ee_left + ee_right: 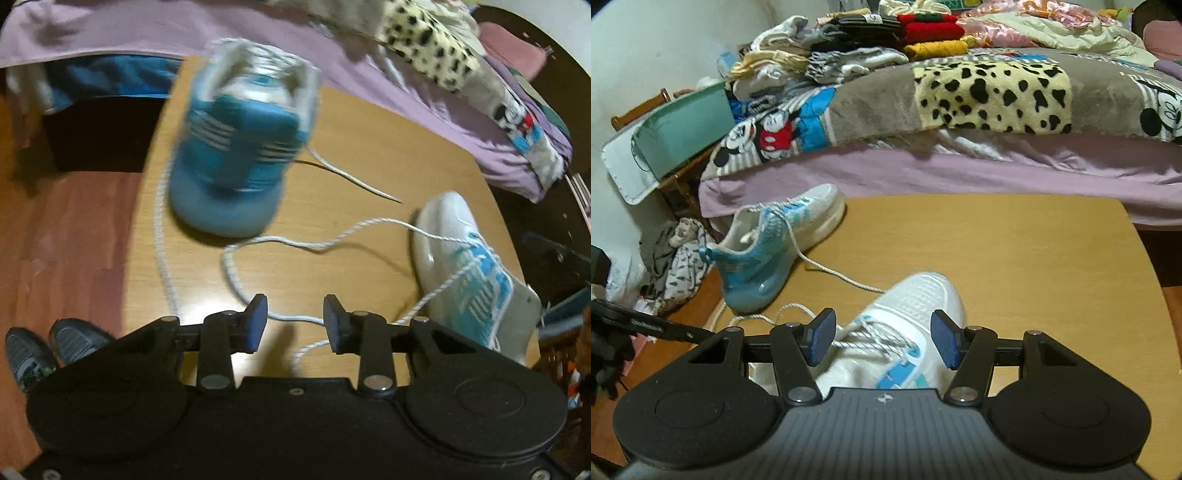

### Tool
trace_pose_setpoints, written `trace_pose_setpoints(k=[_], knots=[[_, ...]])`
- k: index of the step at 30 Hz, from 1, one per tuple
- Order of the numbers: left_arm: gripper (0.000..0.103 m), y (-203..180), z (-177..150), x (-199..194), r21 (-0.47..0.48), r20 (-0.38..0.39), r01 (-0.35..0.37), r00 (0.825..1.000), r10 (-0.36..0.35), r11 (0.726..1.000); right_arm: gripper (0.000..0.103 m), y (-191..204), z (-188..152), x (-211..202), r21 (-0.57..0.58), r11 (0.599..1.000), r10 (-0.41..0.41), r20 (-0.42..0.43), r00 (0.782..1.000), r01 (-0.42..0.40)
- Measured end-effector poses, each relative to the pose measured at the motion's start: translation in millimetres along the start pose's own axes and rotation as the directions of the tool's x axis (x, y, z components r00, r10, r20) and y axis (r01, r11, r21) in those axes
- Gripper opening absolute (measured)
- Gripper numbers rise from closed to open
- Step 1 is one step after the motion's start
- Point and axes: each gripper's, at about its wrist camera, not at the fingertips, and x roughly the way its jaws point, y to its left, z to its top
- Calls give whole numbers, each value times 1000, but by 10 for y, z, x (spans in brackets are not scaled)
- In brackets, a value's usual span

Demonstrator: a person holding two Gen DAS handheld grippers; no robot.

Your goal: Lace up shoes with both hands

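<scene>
While both views look down on one wooden table [1015,251], we log two white-and-blue sneakers on it. Left wrist view: the left gripper [295,319] has its blue-padded fingers [258,325] spread apart, nothing between them; a run of white lace [295,318] lies on the tabletop under the gap, not pinched. Ahead of it sits the blue-heeled sneaker [236,147], heel toward the camera, blurred. Its lace trails down both sides onto the table in loose loops. To the right lies the second sneaker [469,266], toe pointing away, near the table edge, with lace crossing its toe. Right wrist view: the right gripper [882,338] is also spread wide, hovering just above the second sneaker [908,325]; the pads [822,338] flank the laced throat, and we cannot tell whether they touch it. The blue-heeled sneaker [768,251] stands at the table's far left corner, lace [834,273] running across the wood toward the nearer shoe. Behind the table is a bed with a lilac sheet [960,170], a patterned blanket [993,96] and folded clothes [931,33]. Grey shoes on a person's feet [48,347] show on the floor at lower left of the left wrist view.
</scene>
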Motion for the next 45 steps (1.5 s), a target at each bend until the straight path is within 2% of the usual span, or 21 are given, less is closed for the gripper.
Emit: trace_pose_setpoints(k=[2, 5, 7, 10, 14, 16, 22, 24, 26, 28, 33, 36, 41, 45], knots=[[31, -81, -13, 69, 44, -12, 1, 1000, 0, 999, 58, 6, 11, 34, 9, 1000, 15, -2, 1000, -15], [31, -280, -46, 133, 216, -20, -41, 999, 46, 976, 58, 28, 22, 79, 19, 999, 36, -4, 999, -36], [31, -365, -101, 153, 324, -23, -67, 997, 78, 944, 58, 55, 31, 100, 11, 999, 52, -8, 999, -52], [31, -472, -165, 224, 462, -24, -102, 992, 127, 881, 58, 44, 38, 108, 12, 998, 61, -11, 998, -61], [31, -520, -218, 293, 556, -13, -137, 985, 173, 820, 58, -30, 44, 107, 34, 998, 61, -9, 998, -60], [31, -505, -216, 324, 564, 1, -159, 982, 191, 810, 58, -57, 47, 103, 41, 997, 61, -7, 998, -60], [31, -488, -181, 324, 545, 8, -147, 985, 170, 826, 58, -86, 37, 115, 45, 997, 60, -11, 998, -60], [22, -482, -169, 323, 538, 10, -142, 987, 162, 831, 58, -93, 33, 120, 46, 997, 60, -13, 998, -59], [6, -477, -157, 322, 531, 12, -137, 988, 155, 836, 58, -102, 32, 125, 49, 997, 60, -14, 998, -59], [2, -471, -146, 321, 524, 14, -133, 989, 147, 841, 58, -107, 31, 130, 51, 997, 60, -15, 998, -59], [1, -457, -116, 319, 507, 20, -120, 992, 128, 853, 58, -89, 40, 145, 51, 997, 66, -14, 998, -65], [0, -383, -34, 175, 444, 64, -123, 992, 106, 887, 58, -76, 39, 155, 51, 997, 66, -14, 998, -65], [0, -257, 83, -65, 325, 103, -30, 995, -3, 945, 58, -70, 39, 152, 66, 995, 69, -4, 998, -69], [0, -230, 132, -271, 254, 141, 100, 980, -139, 962, 57, -151, 23, 152, 188, 971, 144, 27, 989, -147]])
